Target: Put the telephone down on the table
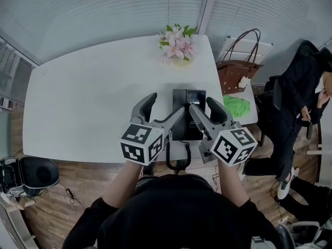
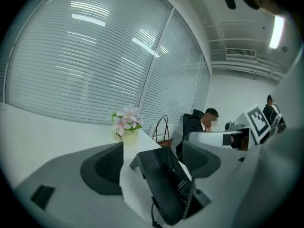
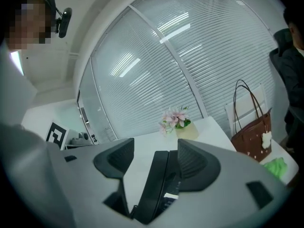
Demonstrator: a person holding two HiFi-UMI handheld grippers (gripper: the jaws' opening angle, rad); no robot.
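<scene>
At the near edge of the table point(image 1: 93, 102), the left gripper point(image 1: 167, 102) and right gripper point(image 1: 202, 104) each have their jaws spread, unclamped, around the black telephone point(image 1: 187, 122), whose long axis points away toward the flowers point(image 1: 177, 44).

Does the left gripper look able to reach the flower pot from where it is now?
Probably yes: the left gripper is open, and beyond the telephone between its jaws only bare table leads to the flower pot.
</scene>
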